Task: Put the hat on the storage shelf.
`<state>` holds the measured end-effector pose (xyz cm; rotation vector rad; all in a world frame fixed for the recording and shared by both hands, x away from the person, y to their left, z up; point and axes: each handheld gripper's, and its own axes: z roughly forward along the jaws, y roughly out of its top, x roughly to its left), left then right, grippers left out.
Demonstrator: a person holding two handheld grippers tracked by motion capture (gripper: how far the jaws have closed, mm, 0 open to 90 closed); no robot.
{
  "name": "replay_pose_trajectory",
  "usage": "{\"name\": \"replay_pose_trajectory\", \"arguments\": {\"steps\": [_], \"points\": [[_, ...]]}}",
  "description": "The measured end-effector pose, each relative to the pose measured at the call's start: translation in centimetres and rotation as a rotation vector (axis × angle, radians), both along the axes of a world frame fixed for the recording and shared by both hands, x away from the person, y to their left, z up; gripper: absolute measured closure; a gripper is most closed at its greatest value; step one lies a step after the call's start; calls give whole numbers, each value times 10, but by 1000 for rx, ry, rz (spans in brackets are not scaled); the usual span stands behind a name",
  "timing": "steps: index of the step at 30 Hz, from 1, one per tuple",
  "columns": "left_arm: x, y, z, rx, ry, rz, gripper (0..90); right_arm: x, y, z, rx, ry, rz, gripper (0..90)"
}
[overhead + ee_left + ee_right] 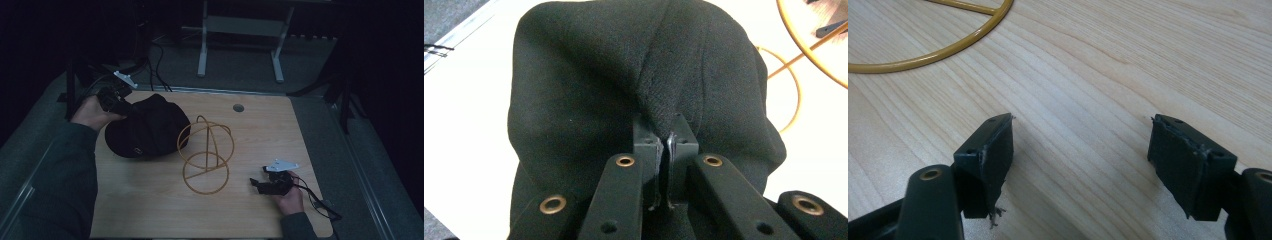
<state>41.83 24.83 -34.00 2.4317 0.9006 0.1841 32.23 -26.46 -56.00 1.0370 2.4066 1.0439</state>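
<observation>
Pinching a fold of the black cap (624, 75), the left gripper (664, 137) has its jaws pressed together on the fabric near the cap's edge; in the left gripper view the cloth bunches up between the pads and hides what lies under it. From the high view the room is dim, and the left gripper (111, 97) is hard to make out against the dark cap (147, 127), which lies on the far left part of the wooden table (260, 135), close to that side's edge. Just beside the cap stands 1 yellow wire stand (206, 155), its round base on the tabletop. The right gripper (260, 184) rests low near the table's right front, jaws spread wide with only bare wood between them (1080, 150); part of the stand's ring (938, 55) shows cut off at the top of its view. Open tabletop lies between stand and right gripper. Counted: 1 cap, 1 stand, 2 grippers.
</observation>
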Motion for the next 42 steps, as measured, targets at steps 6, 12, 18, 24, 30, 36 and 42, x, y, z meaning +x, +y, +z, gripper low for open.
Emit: {"name": "replay_pose_trajectory", "arguments": {"steps": [6,12,18,24,30,36,42], "points": [[-2,1,6,9,-10,-1,861,0,0,0,0,0,0,259],[-5,4,15,4,-26,5,861,0,0,0,0,0,0,259],[-9,8,21,-13,-38,7,861,0,0,0,1,0,0,259],[-13,13,24,-9,-45,16,861,0,0,0,0,-1,1,260],[-18,14,29,3,-58,25,861,0,0,0,0,0,0,259],[-23,11,37,6,-69,17,861,0,0,0,2,0,0,259],[-26,11,45,-9,-81,12,861,1,0,0,3,2,2,259]]}}
